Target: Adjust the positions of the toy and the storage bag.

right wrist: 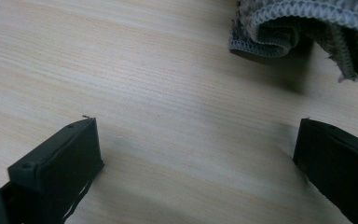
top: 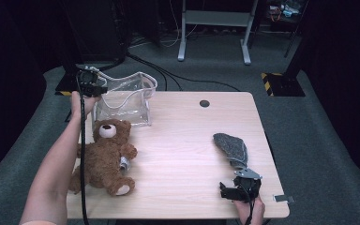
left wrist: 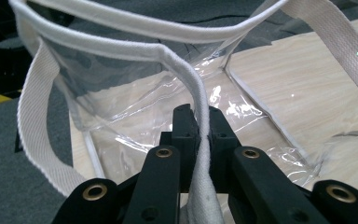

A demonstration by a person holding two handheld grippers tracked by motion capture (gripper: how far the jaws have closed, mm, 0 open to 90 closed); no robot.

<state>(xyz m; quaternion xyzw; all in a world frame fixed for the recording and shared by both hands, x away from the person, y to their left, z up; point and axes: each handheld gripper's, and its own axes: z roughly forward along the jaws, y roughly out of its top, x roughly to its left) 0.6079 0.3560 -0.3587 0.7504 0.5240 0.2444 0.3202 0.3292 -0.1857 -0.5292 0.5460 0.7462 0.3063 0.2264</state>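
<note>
Left gripper (left wrist: 203, 122) pinches the white fabric rim of a clear plastic bag (top: 124, 101) at the table's (top: 187, 140) far left corner.
The bag looks light, floppy and slippery; its stitched rim gives the firmest hold. Right gripper (right wrist: 198, 154) rests wide apart, holding nothing, near a grey slipper (top: 231, 149).

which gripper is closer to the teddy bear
Left. The left gripper is just beyond the teddy bear's head, shut on the clear bag's white rim. The right gripper rests across the table beside the grey cloth.
</note>
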